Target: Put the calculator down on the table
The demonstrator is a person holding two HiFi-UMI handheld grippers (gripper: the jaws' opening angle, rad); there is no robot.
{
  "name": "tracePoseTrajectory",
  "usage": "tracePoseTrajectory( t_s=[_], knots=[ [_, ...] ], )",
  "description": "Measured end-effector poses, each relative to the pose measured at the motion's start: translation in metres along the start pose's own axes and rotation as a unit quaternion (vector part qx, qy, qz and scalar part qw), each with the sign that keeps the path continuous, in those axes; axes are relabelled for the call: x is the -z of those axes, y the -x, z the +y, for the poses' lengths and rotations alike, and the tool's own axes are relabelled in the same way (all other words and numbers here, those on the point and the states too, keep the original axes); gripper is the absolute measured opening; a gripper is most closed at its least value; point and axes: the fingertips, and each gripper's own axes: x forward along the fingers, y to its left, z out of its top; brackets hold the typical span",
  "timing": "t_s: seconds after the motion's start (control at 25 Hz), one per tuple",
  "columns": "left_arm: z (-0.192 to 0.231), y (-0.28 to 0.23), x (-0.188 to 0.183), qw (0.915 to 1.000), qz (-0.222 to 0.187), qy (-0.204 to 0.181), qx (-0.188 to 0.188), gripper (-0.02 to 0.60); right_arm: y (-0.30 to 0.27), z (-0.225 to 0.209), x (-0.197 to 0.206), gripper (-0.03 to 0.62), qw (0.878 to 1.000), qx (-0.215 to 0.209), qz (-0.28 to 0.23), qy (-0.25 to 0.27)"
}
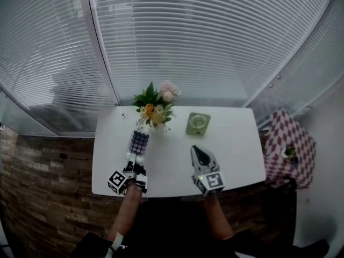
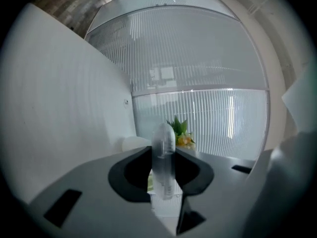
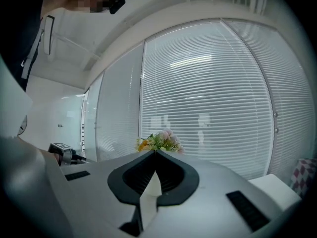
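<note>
1. With left claw (image 1: 134,161) clamped on calculator (image 1: 139,142) and right claw (image 1: 195,149) shut, empty, aim for bare bench (image 1: 110,150) at 9 o'clock.
2. Stay short of flowers (image 1: 155,107) at 12 o'clock.
3. Lay calculator flat before unclamping.

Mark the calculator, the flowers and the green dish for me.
calculator (image 1: 138,142): head view, on its dark keypad.
flowers (image 1: 155,107): head view, middle of the bunch.
green dish (image 1: 198,123): head view, on its centre.
</note>
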Motion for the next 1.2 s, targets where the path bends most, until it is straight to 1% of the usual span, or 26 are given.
tracePoseTrajectory(
  t_s=[0.08,0.12,0.24,0.36,0.64,0.8,1.08,1.2],
  knots=[
    [0.014,0.0,0.002,0.9998,-0.001,0.018,-0.01,0.1,0.002,-0.001,0.001,0.006,1.0,0.002,-0.005,-0.001],
    [0.021,0.0,0.003,0.9997,-0.001,0.02,-0.016,0.1,0.003,-0.001,0.002,0.006,1.0,0.002,-0.008,-0.002],
    [0.042,-0.004,0.006,0.9991,0.008,0.017,-0.037,0.1,0.004,-0.001,0.002,0.006,1.0,0.005,-0.011,-0.005],
    [0.062,-0.008,0.01,0.9984,0.018,0.013,-0.053,0.1,0.006,-0.001,0.0,0.006,1.0,0.013,0.003,0.0],
    [0.103,-0.015,0.014,0.9962,0.022,0.008,-0.084,0.1,0.017,-0.005,0.002,0.006,1.0,0.024,0.009,-0.004],
    [0.129,-0.021,0.018,0.9931,0.027,0.013,-0.114,0.1,0.018,-0.006,0.001,0.006,1.0,0.025,0.004,-0.004],
    [0.164,-0.027,0.028,0.9911,0.045,0.035,-0.12,0.1,0.021,-0.007,-0.001,0.006,1.0,0.027,0.004,-0.003],
    [0.169,-0.03,0.03,0.9906,0.054,0.038,-0.12,0.1,0.022,-0.015,0.003,0.006,0.999,0.04,0.015,0.01]
  ],
)
